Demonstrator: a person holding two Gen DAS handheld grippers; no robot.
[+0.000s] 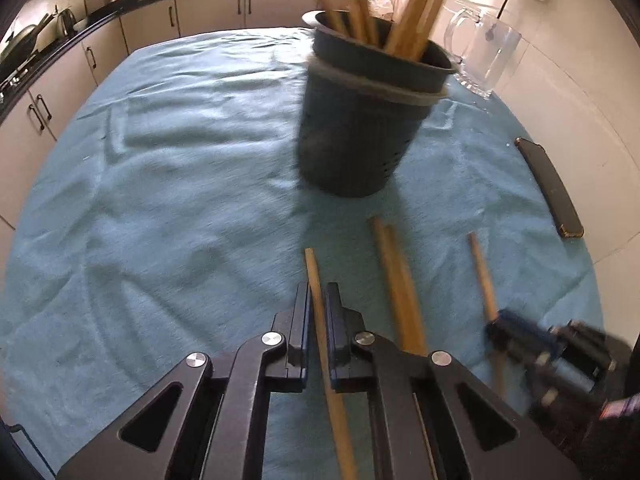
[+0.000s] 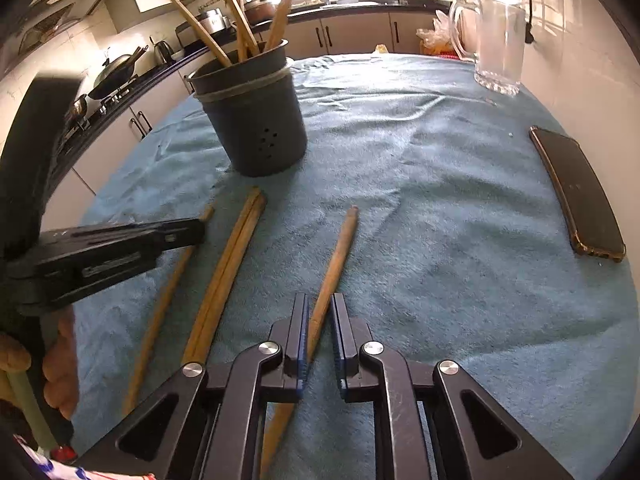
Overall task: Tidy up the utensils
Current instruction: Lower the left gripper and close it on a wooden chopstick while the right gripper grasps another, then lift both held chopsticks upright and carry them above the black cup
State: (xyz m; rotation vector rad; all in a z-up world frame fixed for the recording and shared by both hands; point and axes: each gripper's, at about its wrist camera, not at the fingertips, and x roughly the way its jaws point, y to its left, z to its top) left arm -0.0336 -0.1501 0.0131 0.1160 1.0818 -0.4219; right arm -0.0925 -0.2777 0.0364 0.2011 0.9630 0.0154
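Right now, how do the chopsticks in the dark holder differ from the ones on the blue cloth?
The chopsticks in the holder stand tilted, fanning out above the rim of the utensil holder; the loose chopsticks lie flat on the blue cloth. The standing ones touch no gripper; two loose ones lie between fingers, one at the left gripper, one at the right gripper. All look like plain wood.

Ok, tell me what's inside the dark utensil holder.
Several wooden chopsticks stand in the utensil holder, leaning outward. Their lower ends and the holder's bottom are hidden by its wall.
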